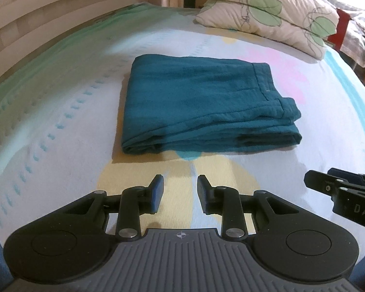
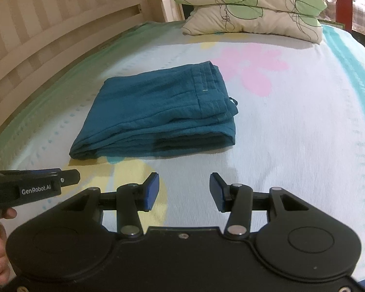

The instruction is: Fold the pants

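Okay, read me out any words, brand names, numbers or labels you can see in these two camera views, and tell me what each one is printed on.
"GenRobot.AI": white lettering on the side of the left gripper, seen in the right wrist view.
"DAS": white letters, cut off by the frame edge, on the body of the right gripper, seen in the left wrist view.
Teal pants: a small pale mark near the waistband, too small to read.
Pillows: leaf drawings only, no text.

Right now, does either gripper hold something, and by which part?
Nothing is held. The left gripper and right gripper are open, short of the folded teal pants.
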`<state>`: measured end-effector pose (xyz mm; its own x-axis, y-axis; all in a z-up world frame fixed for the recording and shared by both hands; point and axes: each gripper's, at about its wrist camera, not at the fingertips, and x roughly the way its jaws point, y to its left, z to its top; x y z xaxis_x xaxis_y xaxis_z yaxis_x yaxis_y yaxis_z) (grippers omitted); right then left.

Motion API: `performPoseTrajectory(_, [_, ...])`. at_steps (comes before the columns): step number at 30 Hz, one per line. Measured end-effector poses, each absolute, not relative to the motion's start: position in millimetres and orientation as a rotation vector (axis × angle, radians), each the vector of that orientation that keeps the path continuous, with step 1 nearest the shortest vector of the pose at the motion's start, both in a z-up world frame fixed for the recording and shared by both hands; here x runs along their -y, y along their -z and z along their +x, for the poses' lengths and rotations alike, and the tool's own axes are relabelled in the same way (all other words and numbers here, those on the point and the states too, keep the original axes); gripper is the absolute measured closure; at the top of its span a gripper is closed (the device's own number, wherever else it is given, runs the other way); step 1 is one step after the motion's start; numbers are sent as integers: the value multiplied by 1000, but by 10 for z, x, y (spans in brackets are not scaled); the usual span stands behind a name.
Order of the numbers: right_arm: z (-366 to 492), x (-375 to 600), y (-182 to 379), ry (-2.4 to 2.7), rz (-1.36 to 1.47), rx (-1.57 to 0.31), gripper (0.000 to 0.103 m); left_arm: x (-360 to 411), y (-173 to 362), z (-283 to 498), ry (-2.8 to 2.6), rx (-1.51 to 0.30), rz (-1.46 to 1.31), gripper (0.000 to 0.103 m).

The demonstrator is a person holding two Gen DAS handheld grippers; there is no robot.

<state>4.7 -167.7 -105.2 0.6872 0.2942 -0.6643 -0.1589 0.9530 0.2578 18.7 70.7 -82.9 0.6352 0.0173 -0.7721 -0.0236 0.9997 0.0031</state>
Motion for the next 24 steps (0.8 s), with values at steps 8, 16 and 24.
performPoseTrajectory(8, [48, 1677, 1060, -250, 202, -782, 48, -702, 831, 194, -23, -888, -3, 73])
performPoseTrajectory(16, [58, 1692, 1065, -249, 216, -788, 48, -700, 835, 191, -17, -889, 6, 73])
performPoseTrajectory(24, [64, 1709, 1069, -250, 222, -792, 48, -694, 837, 193, -20, -889, 7, 73])
